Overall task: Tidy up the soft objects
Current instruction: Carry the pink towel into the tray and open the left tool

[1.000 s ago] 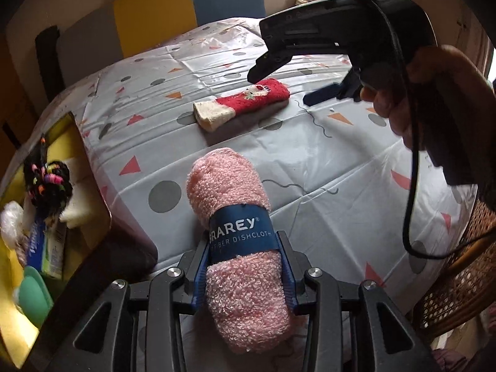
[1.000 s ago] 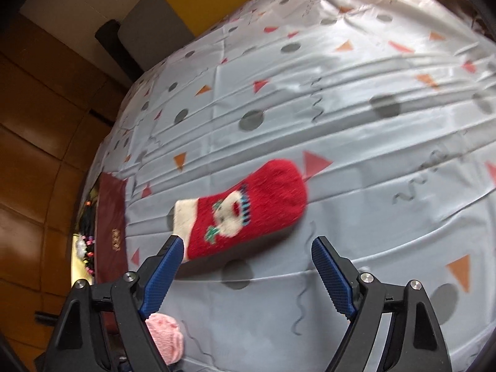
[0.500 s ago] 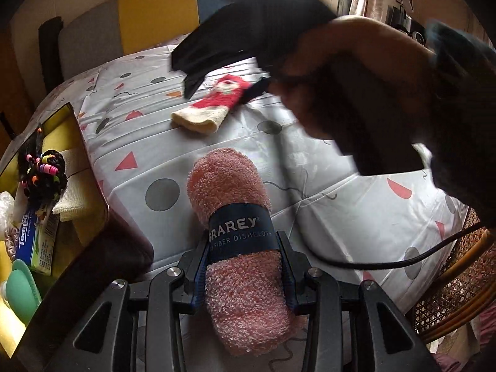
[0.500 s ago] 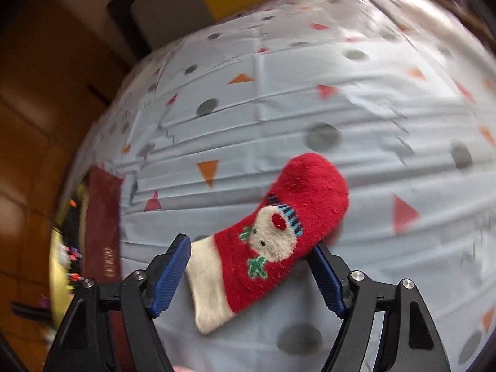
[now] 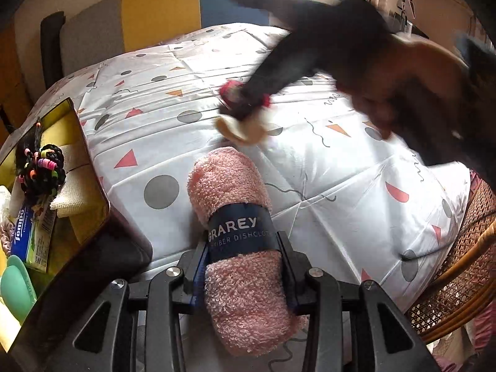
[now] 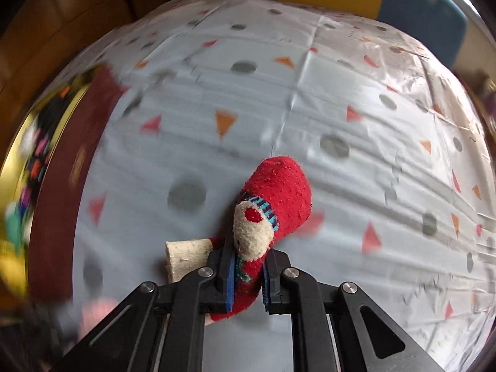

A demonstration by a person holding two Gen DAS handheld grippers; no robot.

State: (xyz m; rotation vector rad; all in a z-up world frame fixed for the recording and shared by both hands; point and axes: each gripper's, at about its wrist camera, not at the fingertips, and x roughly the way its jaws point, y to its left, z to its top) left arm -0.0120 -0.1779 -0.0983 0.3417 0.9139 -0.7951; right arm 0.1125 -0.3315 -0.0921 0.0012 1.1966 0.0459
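Observation:
My left gripper (image 5: 243, 266) is shut on a rolled pink dishcloth (image 5: 238, 241) with a dark blue paper band, held low over the near edge of the patterned tablecloth (image 5: 341, 186). My right gripper (image 6: 246, 276) is shut on a red Christmas sock (image 6: 272, 204) with a cream cuff, pinching its middle so the cuff sticks out to the left. In the left wrist view the right gripper (image 5: 245, 108) is blurred, holding the sock (image 5: 238, 124) just beyond the dishcloth.
An open box (image 5: 93, 186) with a yellow lining stands at the left, holding a black beaded hair tie (image 5: 42, 167), a tissue pack (image 5: 28, 232) and a cream cloth. A chair back (image 5: 161, 12) stands beyond the table. A wicker chair (image 5: 458, 279) is at right.
My right gripper came down over the sock, closed on its middle and carried it toward the left gripper. The left gripper kept its hold on the dishcloth and barely moved.

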